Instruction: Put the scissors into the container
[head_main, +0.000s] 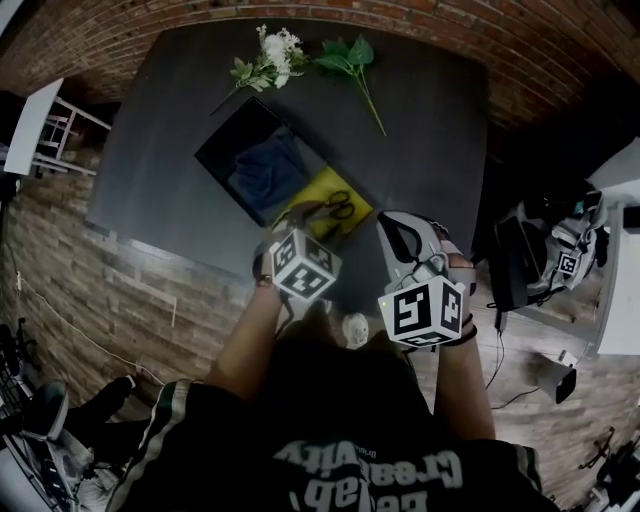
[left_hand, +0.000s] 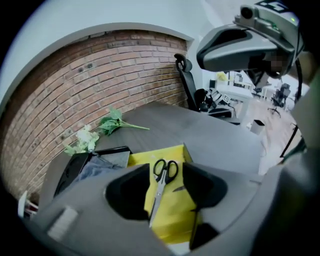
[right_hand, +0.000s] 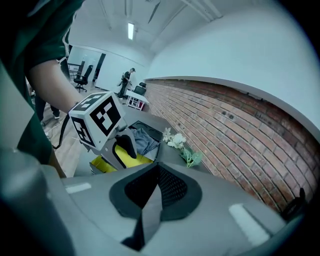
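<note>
Holding my left tool (left_hand: 165, 192) open over scissors (left_hand: 165, 171) lying in yellow container (left_hand: 150, 156); right tool (right_hand: 152, 192) closed, empty; I'd lift straight up.

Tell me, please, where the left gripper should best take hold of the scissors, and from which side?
The scissors lie flat on the yellow container, black handles farthest away, blades pointing back toward the open left gripper, whose jaws straddle that line. So probably grip the closed blades just below the pivot, from above: they are narrower than the loops.
</note>
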